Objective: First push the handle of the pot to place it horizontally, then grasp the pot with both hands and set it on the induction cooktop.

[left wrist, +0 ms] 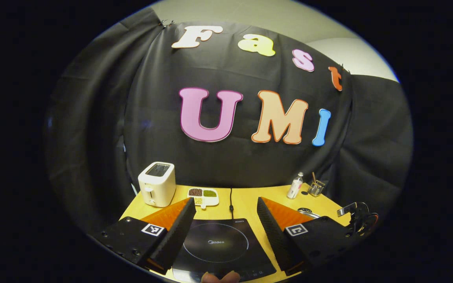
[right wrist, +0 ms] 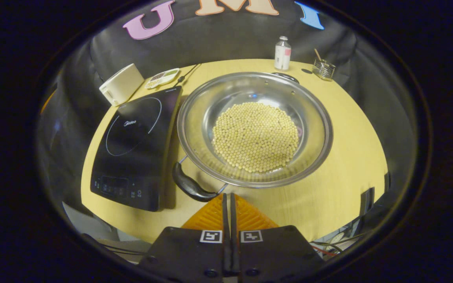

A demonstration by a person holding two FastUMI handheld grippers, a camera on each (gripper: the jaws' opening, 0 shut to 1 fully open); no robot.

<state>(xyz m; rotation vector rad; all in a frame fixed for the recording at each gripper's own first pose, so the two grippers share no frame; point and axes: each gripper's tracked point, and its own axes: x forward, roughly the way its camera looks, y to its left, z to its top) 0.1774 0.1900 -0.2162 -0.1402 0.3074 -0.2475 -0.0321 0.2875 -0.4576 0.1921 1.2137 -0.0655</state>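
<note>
A steel pot holding pale beans sits on the yellow table in the right gripper view. Its dark near handle points toward the lower left, and a second handle is at the far rim. The black induction cooktop lies directly left of the pot. My right gripper is shut with nothing in it, tips just right of the near handle's end; contact is unclear. My left gripper hangs open above the cooktop, and a sliver of the pot's rim peeks past its right finger.
At the back of the table stand a white toaster, a small divided dish of beans, a bottle and a glass jar. The cooktop's cord runs to the back edge. A fingertip shows at the bottom.
</note>
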